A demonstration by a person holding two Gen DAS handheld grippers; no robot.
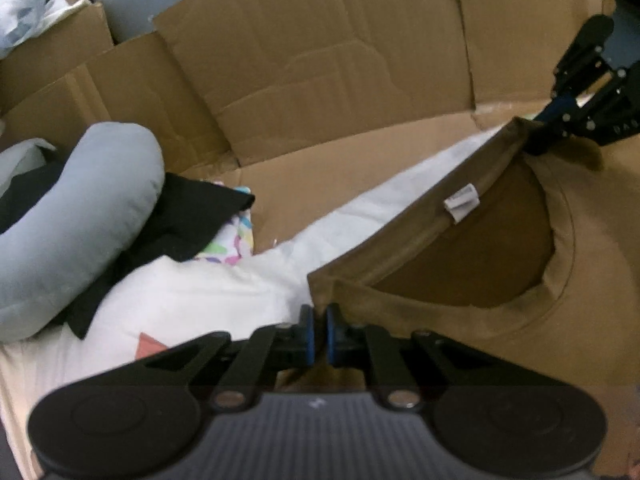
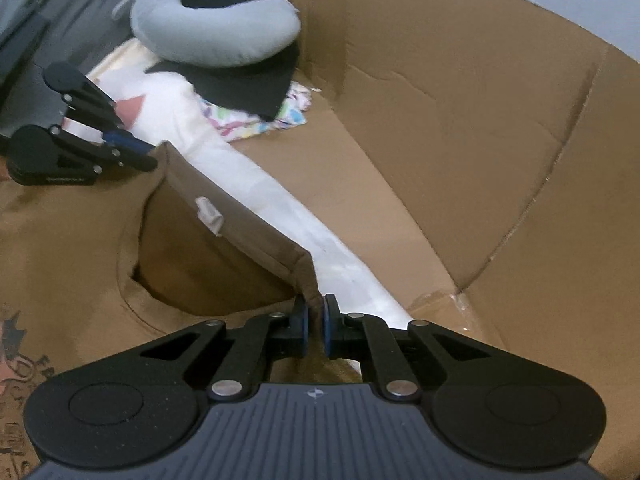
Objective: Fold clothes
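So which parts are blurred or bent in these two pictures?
Left wrist view: the right gripper and the pillow are soft, and the cardboard edges bow. Right wrist view: the shirt print at the left edge is smeared, and the corners go dark.

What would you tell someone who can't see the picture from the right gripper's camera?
The right gripper is shut on one shoulder of a brown T-shirt, and the left gripper pinches the other, stretching the collar between them. Behind lie a white cloth, a grey neck pillow and cardboard.
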